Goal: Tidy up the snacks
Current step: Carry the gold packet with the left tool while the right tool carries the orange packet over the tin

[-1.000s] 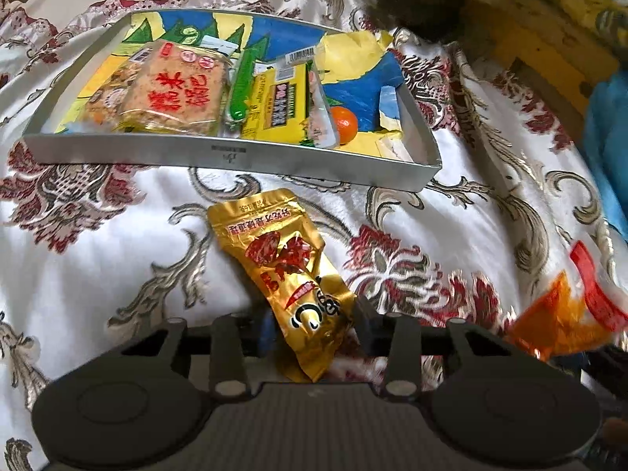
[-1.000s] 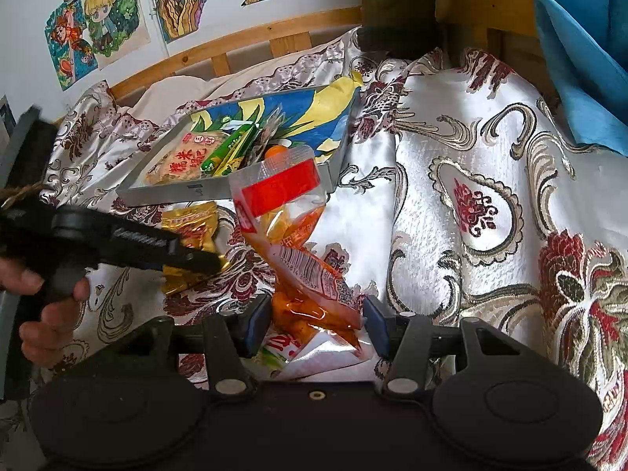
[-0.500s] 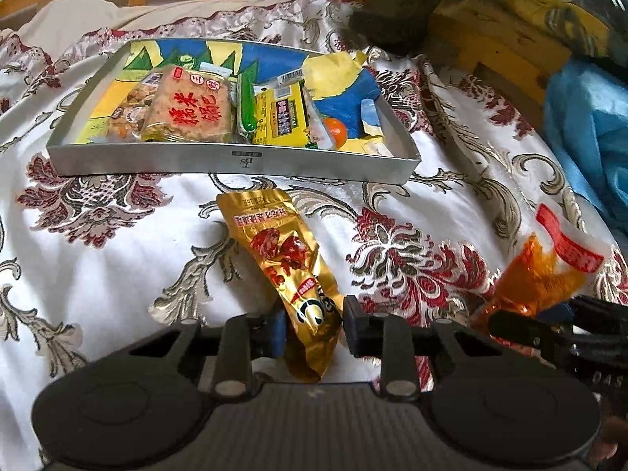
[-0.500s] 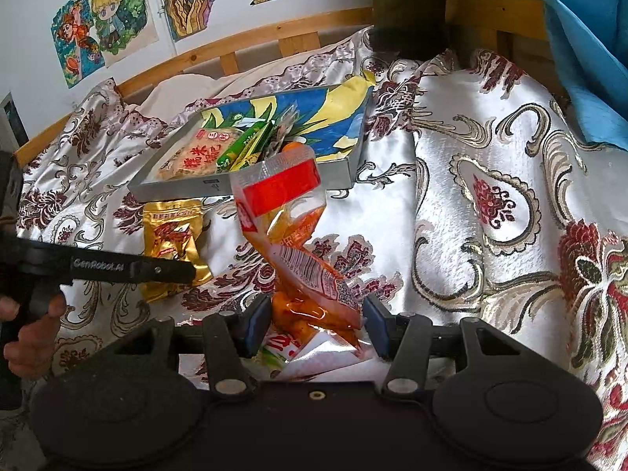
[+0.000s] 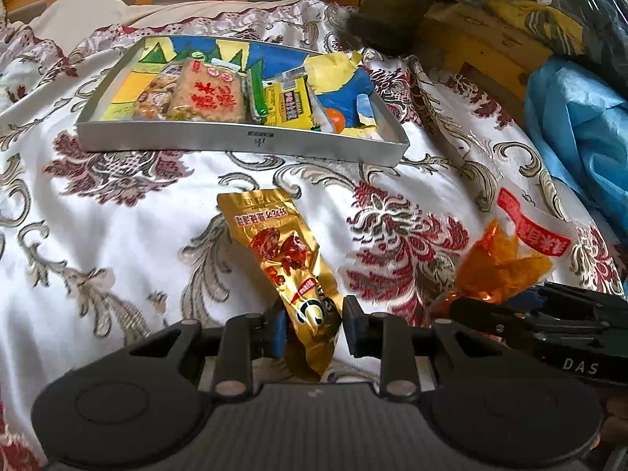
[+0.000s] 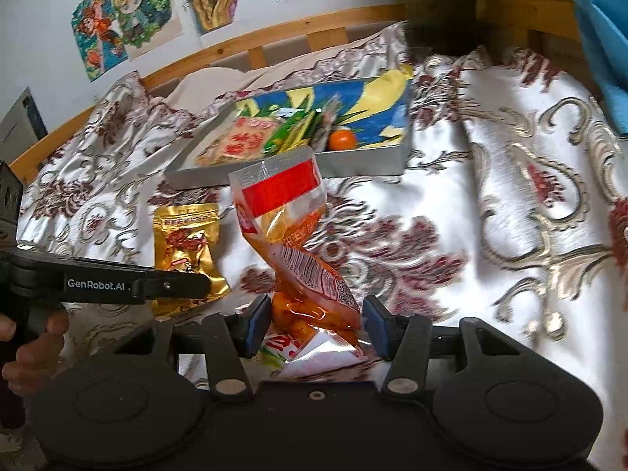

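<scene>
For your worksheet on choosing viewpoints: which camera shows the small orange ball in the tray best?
The right wrist view: the orange ball shows nearly whole against the tray wall. In the left wrist view the ball is half hidden behind the yellow packet.

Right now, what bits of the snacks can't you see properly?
- Left wrist view: the gold packet's bottom end, hidden between the left hand-held gripper.
- Left wrist view: the orange bag's lower part, behind the right hand-held gripper.
- Both views: small print on snacks in the tray, too small.

Left gripper [image 5: 312, 325] jaws just narrowed, right gripper [image 6: 316, 324] half-spread.
</scene>
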The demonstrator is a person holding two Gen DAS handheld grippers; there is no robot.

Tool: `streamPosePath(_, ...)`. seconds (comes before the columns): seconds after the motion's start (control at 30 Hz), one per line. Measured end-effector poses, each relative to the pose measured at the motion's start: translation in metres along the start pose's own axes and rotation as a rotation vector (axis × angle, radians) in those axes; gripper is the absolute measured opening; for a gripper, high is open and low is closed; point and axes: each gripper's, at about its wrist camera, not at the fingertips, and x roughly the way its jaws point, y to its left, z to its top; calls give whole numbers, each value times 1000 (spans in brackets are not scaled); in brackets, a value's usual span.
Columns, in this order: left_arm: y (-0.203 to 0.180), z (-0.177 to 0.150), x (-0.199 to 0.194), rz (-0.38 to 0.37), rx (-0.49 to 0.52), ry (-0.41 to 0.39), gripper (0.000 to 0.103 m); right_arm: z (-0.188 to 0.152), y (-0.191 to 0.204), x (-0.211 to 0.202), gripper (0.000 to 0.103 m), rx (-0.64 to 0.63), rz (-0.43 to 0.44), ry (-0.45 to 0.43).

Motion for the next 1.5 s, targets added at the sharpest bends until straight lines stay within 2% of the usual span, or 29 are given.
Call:
streamPosePath(0.33, 11, -7, -21, 4, -10, -5, 31, 1, 23, 3, 53, 12, 49, 6)
streamPosePath(0.6, 15, 14, -39, 1, -5, -74, 31, 20, 34, -2, 53, -4, 74, -31)
streamPosePath(0.9, 26, 72, -54, 10, 10, -169, 31, 81, 45, 0, 53, -49, 105, -117)
streamPosePath(1.07, 34, 111, -50, 6, 0, -203, 31, 119, 45, 12, 53, -66, 110, -149)
streamPosePath(1.33, 44, 170, -19, -17, 16, -227, 31, 173, 26, 43, 53, -59, 44, -173)
streamPosePath(1.5, 48, 197, 16, -44, 5, -207, 31, 196, 1, 67, 53, -20, -12, -178)
